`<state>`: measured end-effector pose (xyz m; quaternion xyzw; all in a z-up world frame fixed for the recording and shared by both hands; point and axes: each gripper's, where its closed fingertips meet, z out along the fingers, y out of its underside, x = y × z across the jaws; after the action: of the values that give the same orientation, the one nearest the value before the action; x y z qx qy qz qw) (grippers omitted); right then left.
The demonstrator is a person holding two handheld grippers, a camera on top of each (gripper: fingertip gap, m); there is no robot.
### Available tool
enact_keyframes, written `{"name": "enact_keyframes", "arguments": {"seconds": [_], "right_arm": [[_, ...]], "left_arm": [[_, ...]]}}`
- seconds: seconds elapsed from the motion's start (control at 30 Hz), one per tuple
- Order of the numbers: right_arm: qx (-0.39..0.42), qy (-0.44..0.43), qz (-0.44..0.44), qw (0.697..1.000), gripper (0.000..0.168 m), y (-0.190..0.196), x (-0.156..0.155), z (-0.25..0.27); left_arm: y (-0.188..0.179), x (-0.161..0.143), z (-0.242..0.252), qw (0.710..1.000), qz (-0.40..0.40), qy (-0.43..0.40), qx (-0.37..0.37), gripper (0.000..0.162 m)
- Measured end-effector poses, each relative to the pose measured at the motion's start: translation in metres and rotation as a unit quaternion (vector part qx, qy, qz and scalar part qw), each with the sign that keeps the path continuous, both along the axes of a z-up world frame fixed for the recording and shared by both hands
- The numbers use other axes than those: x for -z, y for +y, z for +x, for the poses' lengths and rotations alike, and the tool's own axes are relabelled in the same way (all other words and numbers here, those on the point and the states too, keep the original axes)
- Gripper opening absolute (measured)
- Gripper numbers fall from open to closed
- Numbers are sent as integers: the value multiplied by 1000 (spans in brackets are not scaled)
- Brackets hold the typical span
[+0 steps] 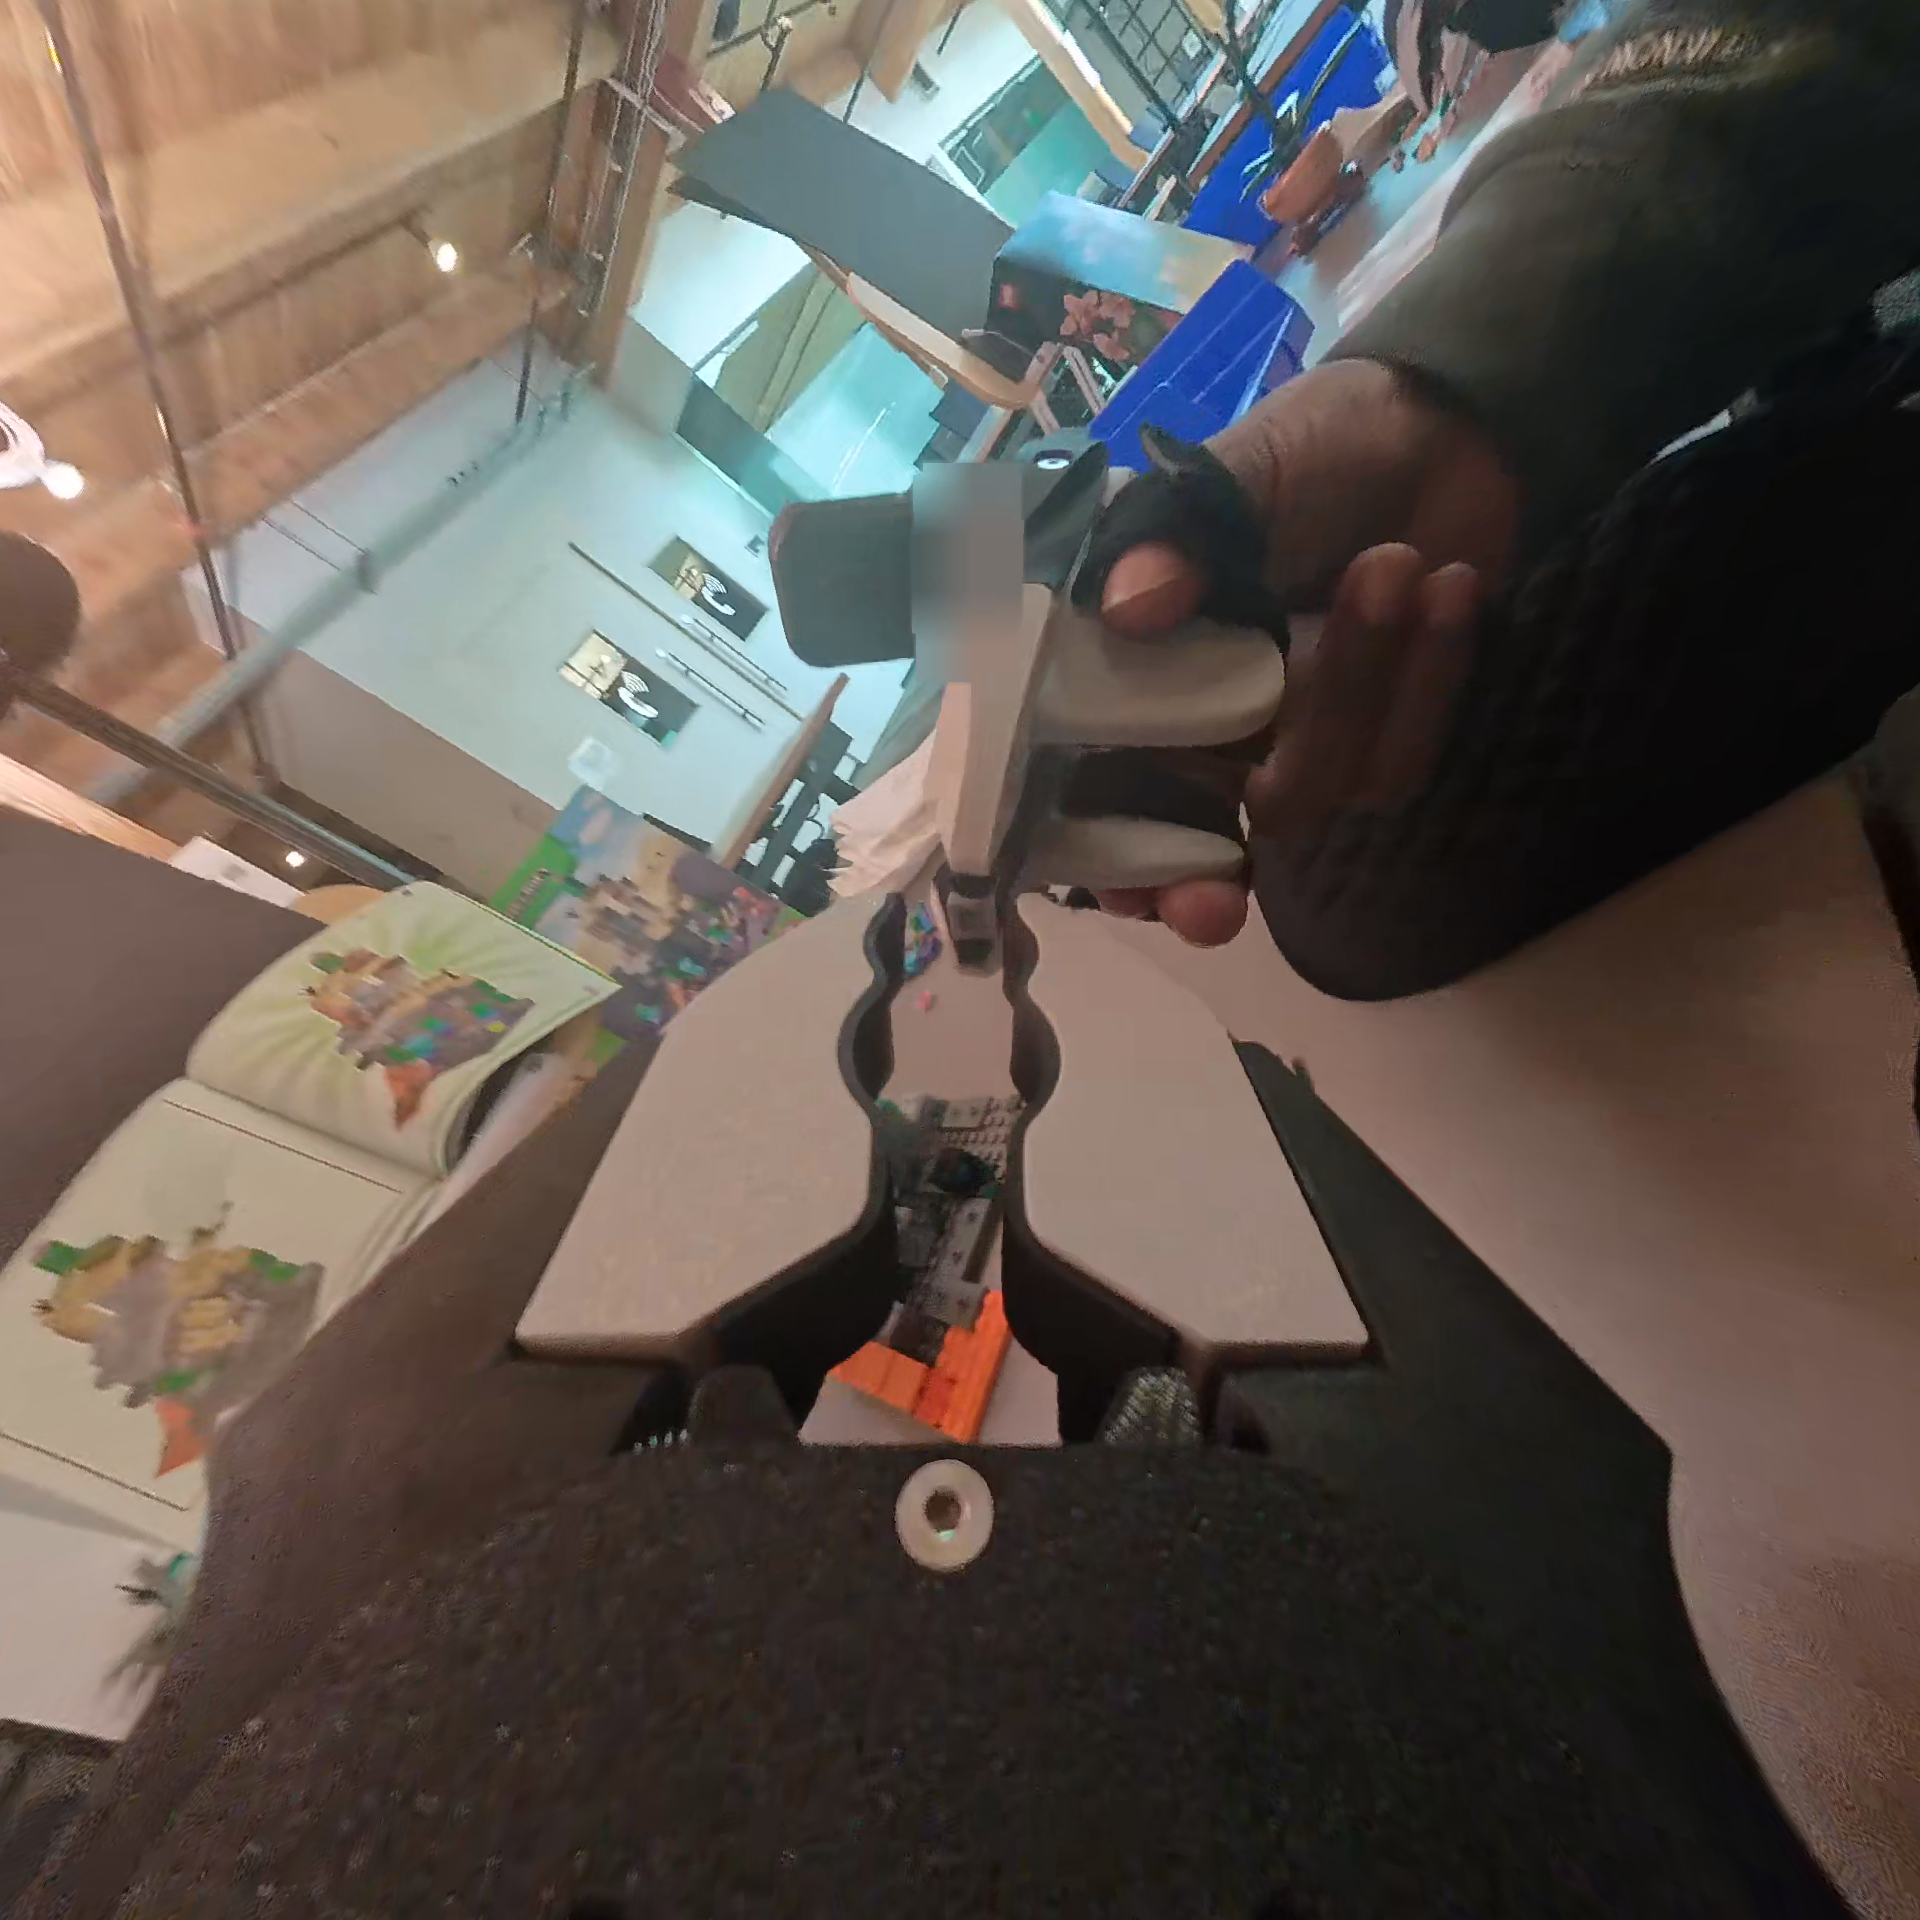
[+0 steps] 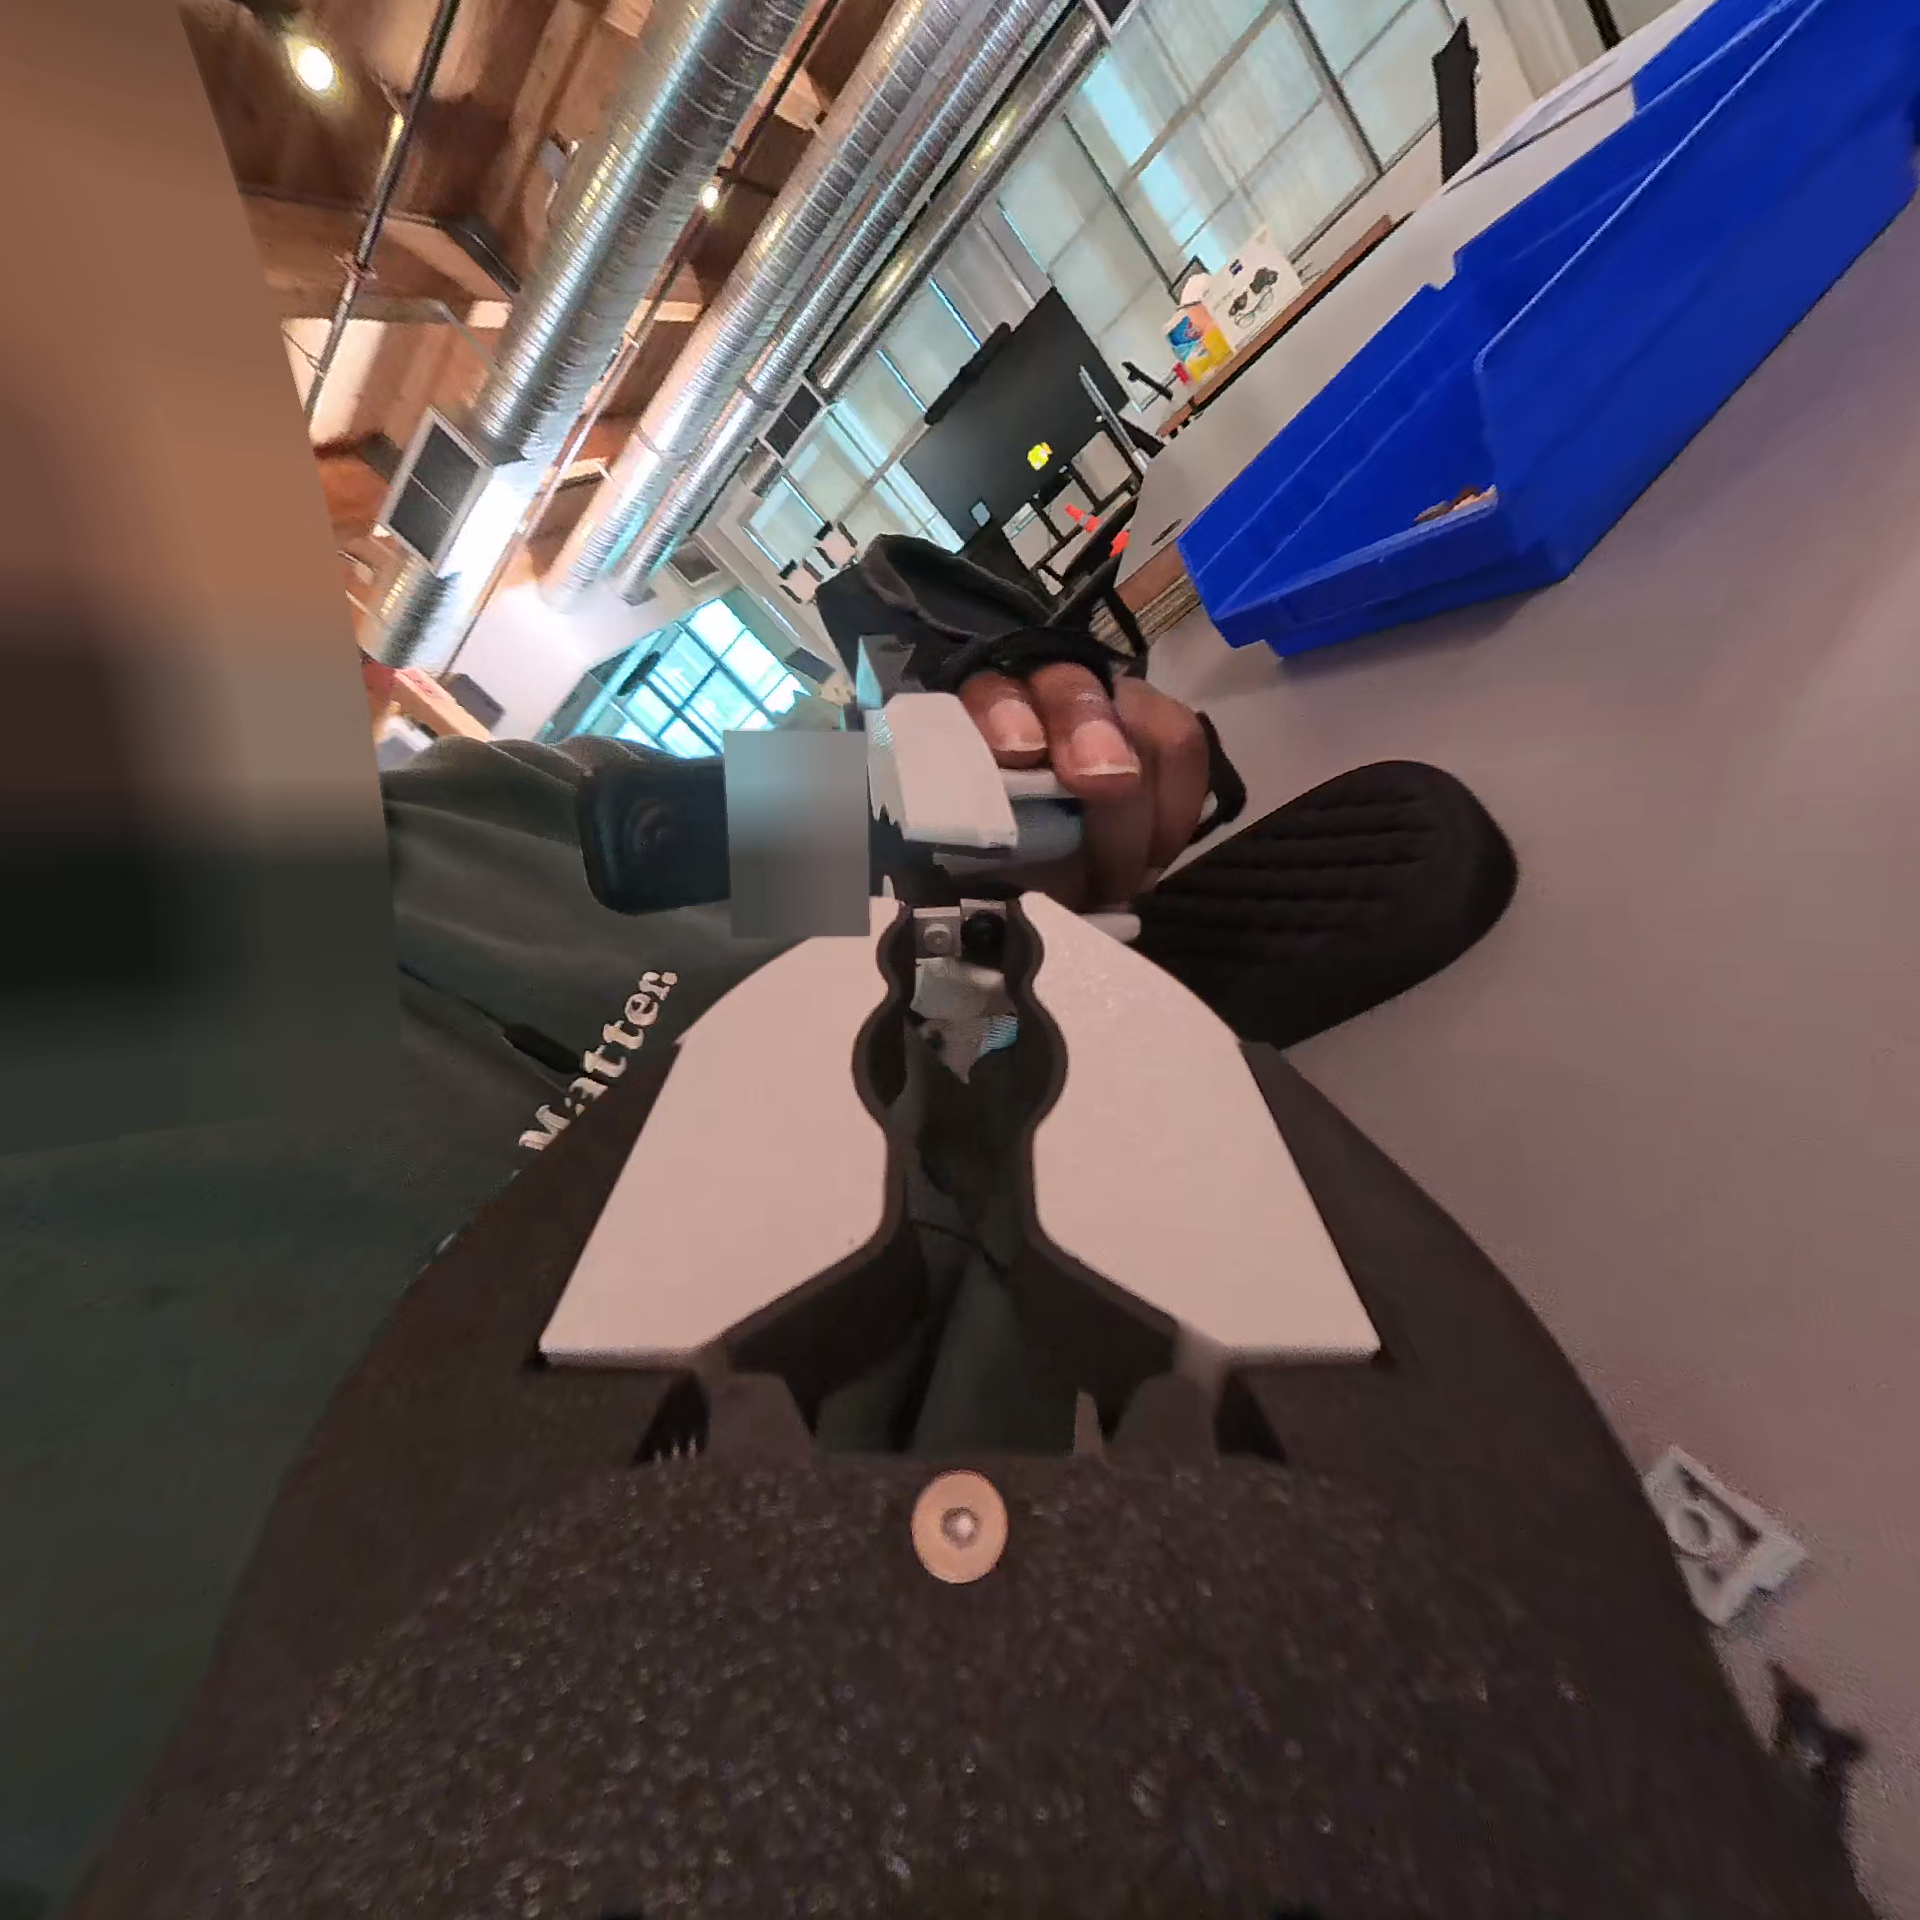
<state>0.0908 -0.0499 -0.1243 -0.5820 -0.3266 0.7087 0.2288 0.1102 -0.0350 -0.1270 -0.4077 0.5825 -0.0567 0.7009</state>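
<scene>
My two grippers meet tip to tip over a grey table (image 1: 1558,1091). A small grey and black brick piece (image 2: 956,935) sits between my right gripper's fingertips (image 2: 961,925), whose jaws are closed on it. It also shows as a dark piece (image 1: 971,925) between my left gripper's fingertips (image 1: 951,920), which close on it from the other side. A gloved hand (image 1: 1351,727) holds the right gripper. A hand (image 2: 1081,758) holds the left gripper. A grey studded brick build with an orange base (image 1: 940,1174) shows through the gap between my left fingers, lower down.
An open instruction booklet (image 1: 312,1039) and a colourful box (image 1: 665,935) lie to the left. Blue bins (image 2: 1558,364) stand at the back. A black ribbed pad (image 2: 1330,894) and a loose grey piece (image 2: 1714,1548) lie on the table. A person's green sleeve (image 2: 468,935) is close by.
</scene>
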Motion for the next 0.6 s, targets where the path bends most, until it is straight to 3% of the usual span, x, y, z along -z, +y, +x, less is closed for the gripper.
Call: {"name": "enact_keyframes", "arguments": {"seconds": [0.13,0.6], "right_arm": [[-22,7,-24,999,16,-1,1,-3],[-6,-27,-2,1000,11,14,14,-2]], "left_arm": [[-4,3,-2,1000,27,14,0,8],[10,12,-20,999,-7,25,-23,7]]}}
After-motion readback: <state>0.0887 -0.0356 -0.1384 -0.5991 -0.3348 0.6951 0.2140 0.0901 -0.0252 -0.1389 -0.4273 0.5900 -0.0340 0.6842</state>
